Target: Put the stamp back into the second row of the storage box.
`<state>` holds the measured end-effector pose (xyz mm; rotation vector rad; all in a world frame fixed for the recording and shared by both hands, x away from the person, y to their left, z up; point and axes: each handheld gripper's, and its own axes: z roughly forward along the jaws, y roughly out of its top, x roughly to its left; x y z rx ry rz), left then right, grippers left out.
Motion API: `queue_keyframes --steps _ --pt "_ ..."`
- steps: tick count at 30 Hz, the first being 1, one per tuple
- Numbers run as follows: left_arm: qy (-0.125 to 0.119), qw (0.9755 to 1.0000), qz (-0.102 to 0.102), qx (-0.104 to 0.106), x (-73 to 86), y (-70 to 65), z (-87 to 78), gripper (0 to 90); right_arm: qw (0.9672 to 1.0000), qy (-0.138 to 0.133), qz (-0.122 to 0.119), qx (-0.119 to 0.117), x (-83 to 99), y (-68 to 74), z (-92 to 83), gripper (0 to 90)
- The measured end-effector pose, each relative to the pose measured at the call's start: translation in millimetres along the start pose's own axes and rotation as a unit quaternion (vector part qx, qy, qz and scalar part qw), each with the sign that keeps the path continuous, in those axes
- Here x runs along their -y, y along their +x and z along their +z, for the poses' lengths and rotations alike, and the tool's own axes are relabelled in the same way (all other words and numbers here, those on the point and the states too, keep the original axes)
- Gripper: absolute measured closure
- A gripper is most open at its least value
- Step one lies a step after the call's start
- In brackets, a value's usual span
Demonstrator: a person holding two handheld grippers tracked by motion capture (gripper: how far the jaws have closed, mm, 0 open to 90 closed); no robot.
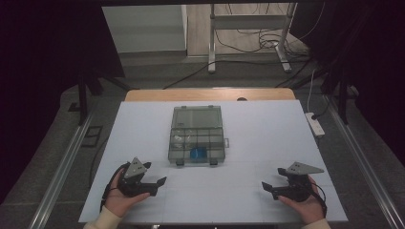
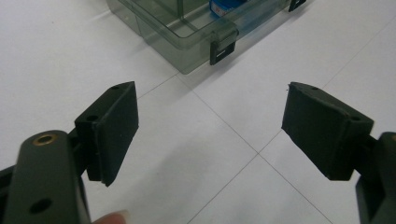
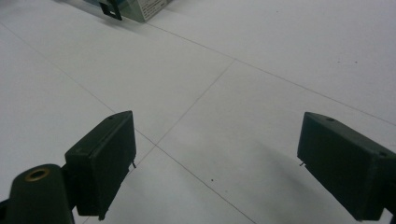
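Box point(image 1: 196, 135) sitting mid-table, lid open, at twelve o'clock from both grippers. Looking light, rigid, slick plastic; best gripping front latches point(image 2: 222, 49). Left gripper point(image 1: 154, 177), right gripper point(image 1: 268, 187) hovering, jaws apart, empty.

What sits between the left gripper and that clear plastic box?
Nothing: in the high view, bare white table separates the left gripper from the box.

Bare white table point(image 1: 248, 191) lies open between left gripper point(image 1: 160, 183) and right gripper point(image 1: 267, 187), both with jaws apart and nothing between; sole obstacle ahead is the clear compartment box point(image 1: 196, 136), lid raised, its front latches point(image 2: 222, 50) facing the grippers.
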<state>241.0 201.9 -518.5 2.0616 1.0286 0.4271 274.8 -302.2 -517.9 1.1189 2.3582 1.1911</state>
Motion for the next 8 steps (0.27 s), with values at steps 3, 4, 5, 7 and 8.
queue_keyframes --steps 3,4,5,7,8 --pt "0.0 1.0 0.001 -0.002 -1.3 -1.6 1.7 18.9 1.0 -0.001 -0.001 -0.001 0.1 0.3 -0.2 11.8" --pt "-0.002 1.0 0.0 -0.001 -1.6 -2.0 1.9 18.9 1.0 -0.002 -0.001 -0.002 0.3 0.4 -0.2 11.9" --pt "-0.002 1.0 -0.001 0.0 -1.8 -2.2 1.9 18.8 1.0 -0.003 -0.001 -0.004 0.5 0.4 -0.4 11.8" --pt "-0.002 1.0 -0.001 -0.003 -1.9 -2.3 2.1 18.6 1.0 -0.004 -0.002 -0.005 0.6 0.4 -1.4 11.8" --pt "-0.002 1.0 -0.002 -0.002 -1.8 -2.2 2.5 18.6 1.0 -0.005 -0.001 -0.006 0.5 0.4 -1.7 11.8"
